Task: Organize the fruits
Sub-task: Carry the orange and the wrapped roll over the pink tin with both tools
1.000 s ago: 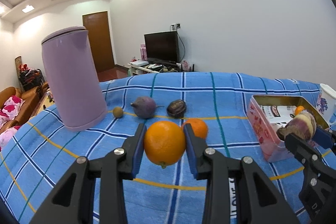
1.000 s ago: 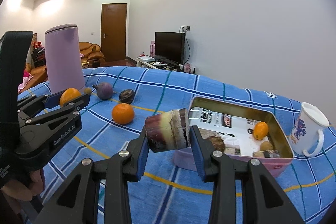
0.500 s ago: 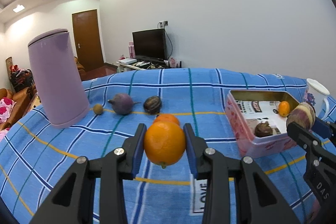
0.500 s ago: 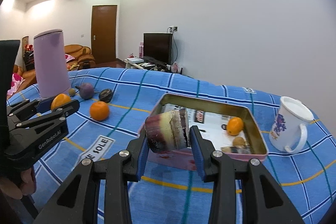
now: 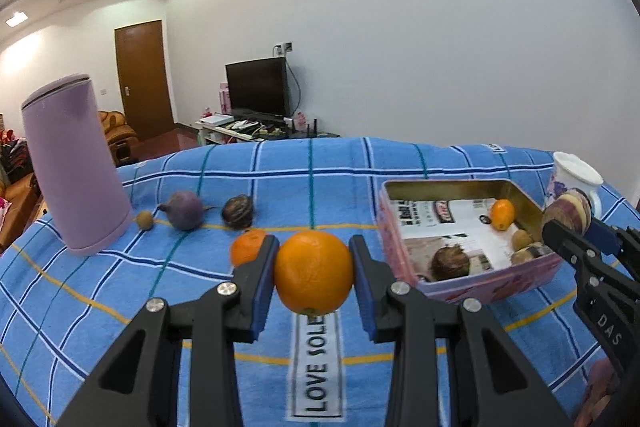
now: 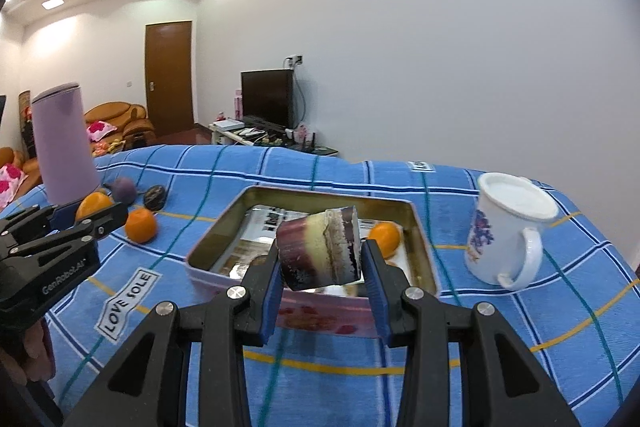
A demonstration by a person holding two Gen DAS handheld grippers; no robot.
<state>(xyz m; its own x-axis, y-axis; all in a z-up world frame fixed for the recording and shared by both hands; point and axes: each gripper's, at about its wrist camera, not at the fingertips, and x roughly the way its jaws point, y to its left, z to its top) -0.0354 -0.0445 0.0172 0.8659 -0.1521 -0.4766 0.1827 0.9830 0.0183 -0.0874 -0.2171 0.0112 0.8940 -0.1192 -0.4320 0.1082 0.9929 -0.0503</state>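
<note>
My left gripper point(image 5: 314, 273) is shut on a large orange point(image 5: 314, 273), held above the blue checked cloth, left of the pink tin box point(image 5: 480, 277). My right gripper point(image 6: 320, 259) is shut on a cut purple and cream piece of fruit point(image 6: 318, 253), which hangs over the near side of the tin box point(image 6: 224, 235). The tin holds a small orange fruit point(image 5: 502, 214) and several brownish pieces. On the cloth lie a second orange point(image 5: 246, 247), a dark round fruit point(image 5: 238, 211), a purple fruit point(image 5: 185, 210) and a small brown one point(image 5: 145, 219).
A tall lilac container point(image 5: 74, 163) stands at the far left of the table. A white flowered mug point(image 6: 506, 229) stands right of the tin. Past the table edge are a television, a door and sofas. A hand point(image 6: 30, 351) shows at the lower left.
Both grippers have moved right across the table with their fruit. The tin has come closer in both views, and the cut piece now hangs over its near side.
</note>
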